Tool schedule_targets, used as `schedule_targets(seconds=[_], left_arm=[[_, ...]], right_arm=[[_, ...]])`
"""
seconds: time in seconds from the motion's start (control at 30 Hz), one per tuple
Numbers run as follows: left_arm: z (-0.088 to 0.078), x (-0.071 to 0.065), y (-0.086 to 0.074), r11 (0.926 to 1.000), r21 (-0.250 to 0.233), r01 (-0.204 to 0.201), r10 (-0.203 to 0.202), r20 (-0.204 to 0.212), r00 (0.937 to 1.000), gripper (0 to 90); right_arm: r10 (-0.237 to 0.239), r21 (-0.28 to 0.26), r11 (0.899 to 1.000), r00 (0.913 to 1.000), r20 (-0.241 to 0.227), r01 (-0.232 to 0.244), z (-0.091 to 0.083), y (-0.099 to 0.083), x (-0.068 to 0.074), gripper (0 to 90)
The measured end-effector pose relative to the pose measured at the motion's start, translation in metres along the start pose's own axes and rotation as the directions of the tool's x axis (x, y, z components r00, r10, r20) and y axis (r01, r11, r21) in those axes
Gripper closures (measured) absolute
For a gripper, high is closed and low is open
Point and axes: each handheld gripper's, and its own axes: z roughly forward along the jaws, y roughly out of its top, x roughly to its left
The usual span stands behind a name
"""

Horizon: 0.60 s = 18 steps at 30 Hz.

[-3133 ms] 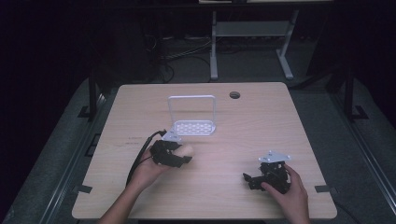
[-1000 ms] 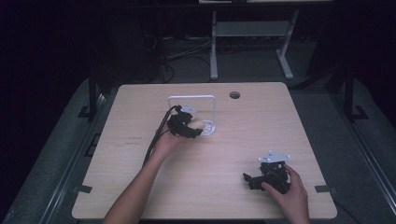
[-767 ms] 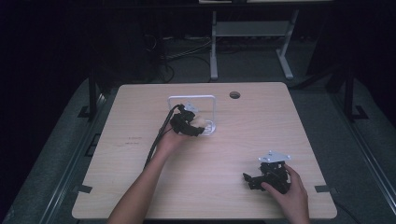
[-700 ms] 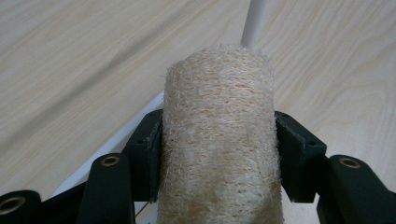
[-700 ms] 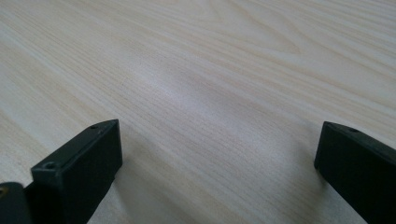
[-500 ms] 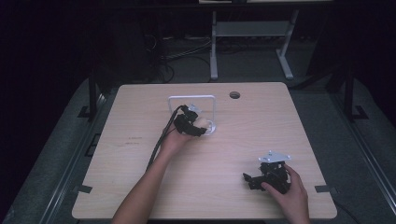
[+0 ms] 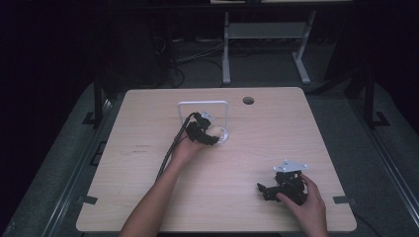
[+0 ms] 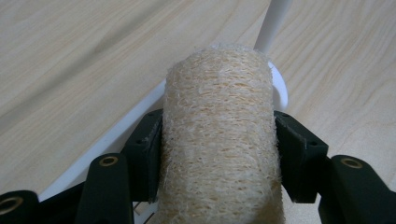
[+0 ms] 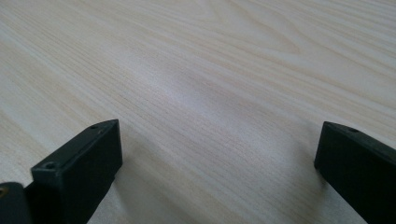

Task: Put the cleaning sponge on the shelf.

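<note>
A white rack (image 7: 203, 104), a flat tray with an upright wire loop at its far edge, stands on the far middle of the wooden table (image 7: 148, 197). Over its near right corner sits a pale, fibrous loofah roll (image 8: 219, 140), pinched across its width by the left gripper (image 7: 210, 133); both black pads press into its sides. In the left gripper view the roll stands above the tray's white rim, with a rod of the loop rising just behind it; whether it touches the tray cannot be told. The left forearm reaches from the near edge diagonally to the far right, hand wrapped on the gripper's body, cable trailing back along the arm. The right gripper (image 7: 269, 190) rests low on the near right of the table, pointing left, its jaws spread wide over bare wood, with the right hand (image 7: 306, 200) curled behind it.
</note>
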Motion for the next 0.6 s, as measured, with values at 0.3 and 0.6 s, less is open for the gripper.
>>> schedule_targets(seconds=[0.3,0.6], left_arm=[[-0.009,-0.001,0.002,0.9998,-0.018,-0.001,0.001,-0.017,0.9999,34.0],[-0.027,-0.003,-0.002,0.9977,-0.064,0.019,-0.021,-0.019,0.9996,35.1]], right_arm=[[0.0,-0.001,1.0,1.0,0.001,0.0,0.0,0.0,0.0,0.5],[0.002,-0.001,1.0,1.0,0.0,-0.002,0.0,0.0,0.0,0.5]])
